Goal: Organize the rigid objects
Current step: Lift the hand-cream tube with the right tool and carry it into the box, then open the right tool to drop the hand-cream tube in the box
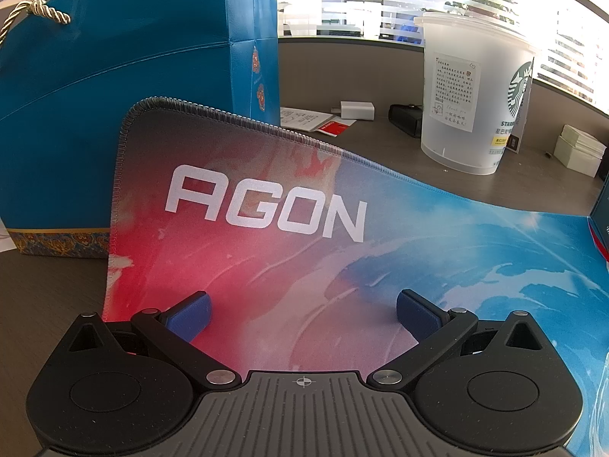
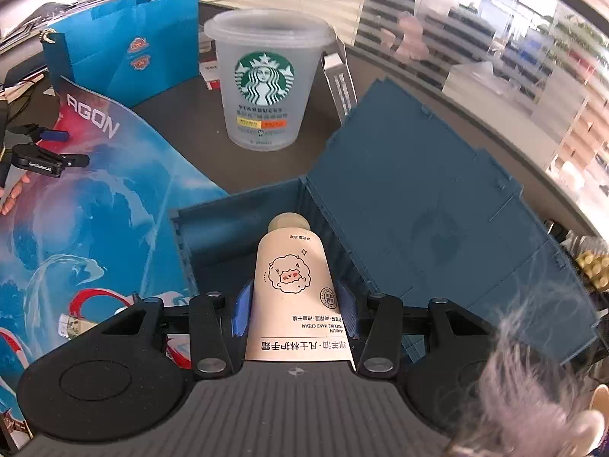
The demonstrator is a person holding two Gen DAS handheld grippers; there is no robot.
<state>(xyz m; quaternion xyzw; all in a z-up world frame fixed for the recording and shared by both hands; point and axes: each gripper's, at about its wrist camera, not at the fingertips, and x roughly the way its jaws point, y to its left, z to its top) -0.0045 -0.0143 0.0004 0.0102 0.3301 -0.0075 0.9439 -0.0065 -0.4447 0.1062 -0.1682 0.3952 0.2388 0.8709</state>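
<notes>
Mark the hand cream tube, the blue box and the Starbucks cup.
hand cream tube point(image 2: 291, 285): right wrist view, printed body.
blue box point(image 2: 243, 205): right wrist view, back wall.
Starbucks cup point(image 2: 264, 80): right wrist view, green logo.

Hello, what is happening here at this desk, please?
A person is tidying a desk with two handheld grippers. The right gripper is shut on a hand cream tube, cap pointing into an open dark blue box. The left gripper is open and empty over the mouse pad.

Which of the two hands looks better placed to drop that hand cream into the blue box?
The right. The right gripper is already shut on the hand cream tube, its cap pointing into the open blue box. The left gripper is open and empty over the mouse mat.
</notes>
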